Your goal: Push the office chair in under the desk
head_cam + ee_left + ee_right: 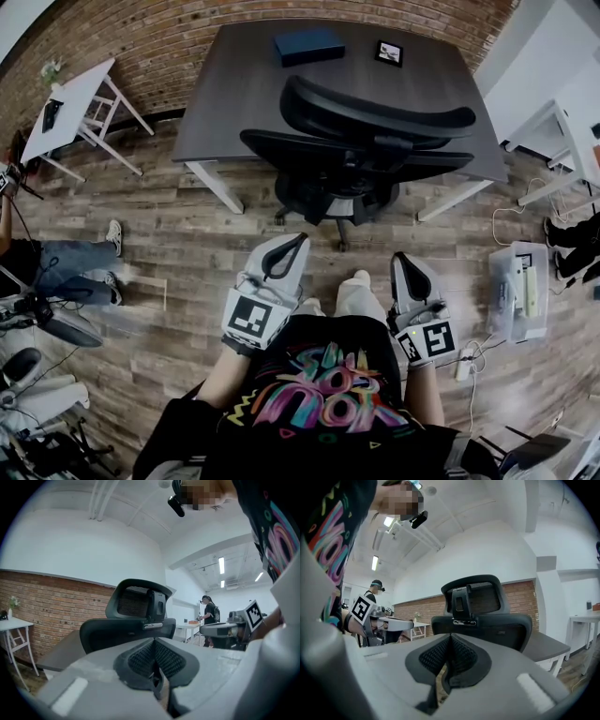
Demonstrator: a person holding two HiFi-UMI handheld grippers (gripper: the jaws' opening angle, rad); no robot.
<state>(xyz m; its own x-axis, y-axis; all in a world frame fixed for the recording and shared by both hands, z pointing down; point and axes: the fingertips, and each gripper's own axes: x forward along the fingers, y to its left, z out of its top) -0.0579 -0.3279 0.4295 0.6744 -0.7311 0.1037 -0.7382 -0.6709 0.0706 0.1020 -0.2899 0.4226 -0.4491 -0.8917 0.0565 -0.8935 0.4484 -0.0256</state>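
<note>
From the head view, the office chair (361, 150) stands at the near edge of the dark worktop (234, 84), with its backrest and headrest turned toward me. Its wheeled base sits on the wooden floor (187, 244) between the worktop's white legs. How far the seat reaches beneath the top I cannot tell from up here. A blue box (308, 44) and a small dark device (389, 52) lie on the far part of the worktop, apart from each other. My left claw (289, 244) and right claw (403, 262) are held out in front of my body, side by side, both short of the chair and touching nothing. A white side table (70, 103) stands off to the left against the brick wall (187, 28). A clear plastic bin (518, 291) sits on the floor to the right.

In the left gripper view, the left claw (153, 657) is clenched: its meshed pads (140, 658) meet with nothing between them. Beyond them the chair (136, 616) fills the middle, backrest below and headrest above, with the worktop's edge (61, 653) behind it at the left. The right claw's marker cube (253, 613) shows at the right.

In the right gripper view, the right claw (449, 657) is likewise clenched and empty, its pads pressed together. The chair (483, 616) stands straight ahead and clear of the tips, and the worktop (546, 645) shows at its right. The left claw (370, 616) appears at the left.
</note>
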